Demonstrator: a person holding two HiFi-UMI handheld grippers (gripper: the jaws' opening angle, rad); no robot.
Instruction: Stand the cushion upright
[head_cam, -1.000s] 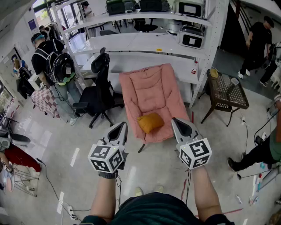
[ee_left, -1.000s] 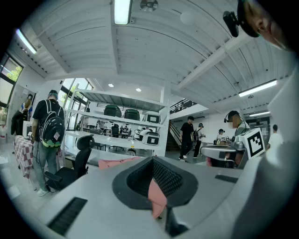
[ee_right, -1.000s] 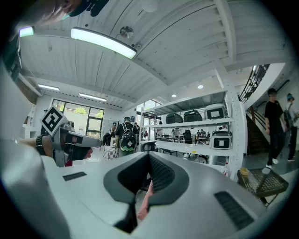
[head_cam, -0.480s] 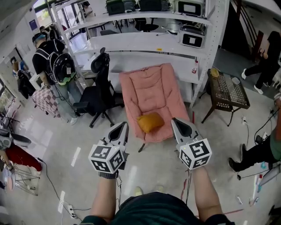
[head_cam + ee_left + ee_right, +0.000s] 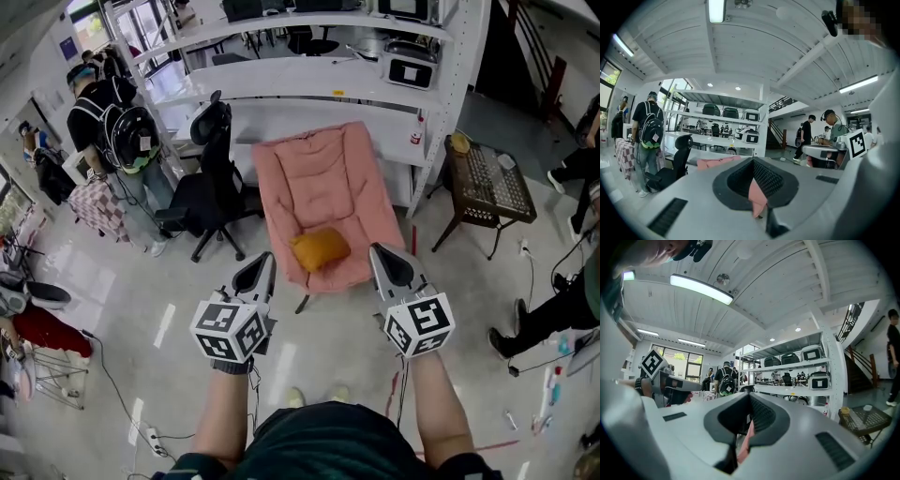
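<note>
Pale glossy floor [image 5: 169, 309] carries a pink chair [image 5: 319, 169] set against white shelving [image 5: 309, 84]. A black office chair [image 5: 202, 197] stands just left of it. The orange cushion [image 5: 320, 248] lies flat on the front part of the pink chair's seat.

The left gripper [image 5: 259, 270] and right gripper [image 5: 382, 262] are held side by side, short of the seat's front edge, with the cushion ahead and between them. Both sets of jaws are pressed together and hold nothing. The pink sliver in each gripper view is the chair beyond.

Step in hand, as judged: approach.

1. Spread the jaws before they reach the cushion.
2. Pinch well into one edge, not a corner. The soft filling will probably sag from a shallow grip.
3. Raise that edge and lean the cushion on the backrest, so it stands on its opposite edge.
4. Steady the base with the second gripper. Release only once the cushion rests without slumping.

Markings: no brand or text is legible. The gripper cubes bear black-and-white square markers [image 5: 230, 330] without letters. The shelf tags are too small to read.
</note>
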